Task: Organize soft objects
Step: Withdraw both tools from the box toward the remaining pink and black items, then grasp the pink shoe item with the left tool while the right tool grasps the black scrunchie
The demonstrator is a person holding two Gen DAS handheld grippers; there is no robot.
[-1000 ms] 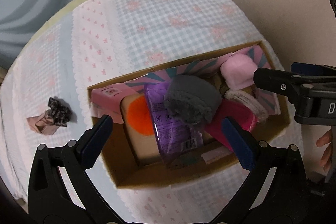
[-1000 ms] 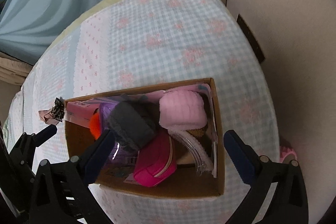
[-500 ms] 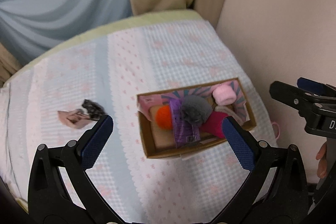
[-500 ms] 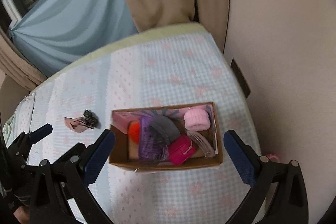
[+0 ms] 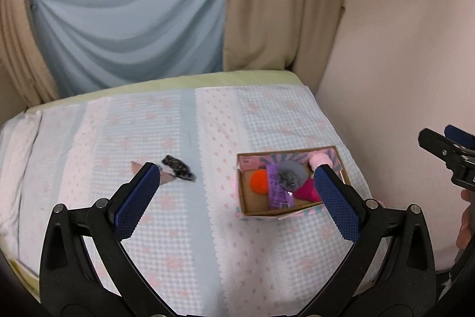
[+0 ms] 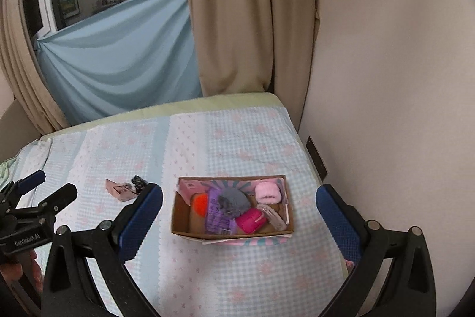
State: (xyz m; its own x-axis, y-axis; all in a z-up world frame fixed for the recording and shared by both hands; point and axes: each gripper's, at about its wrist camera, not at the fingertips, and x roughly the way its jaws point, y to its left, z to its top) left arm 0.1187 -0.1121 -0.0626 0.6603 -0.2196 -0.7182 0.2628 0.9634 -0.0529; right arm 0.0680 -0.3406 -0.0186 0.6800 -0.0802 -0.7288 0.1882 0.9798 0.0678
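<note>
Right wrist view: cardboard box [image 6: 190, 230] sits packed with soft items, dark scrunchie [image 6: 139, 183] lies outside on bedspread [image 6: 237, 138]; right gripper [image 6: 239, 216] and left gripper [image 5: 237, 198] gape wide, empty.

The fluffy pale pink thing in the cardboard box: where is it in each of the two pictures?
Left wrist view: the pale pink fluffy item lies in the far right corner of the cardboard box, right of centre.
Right wrist view: it lies in the same corner, near the middle.
Shared landmark: the grey fuzzy item to its left.
</note>
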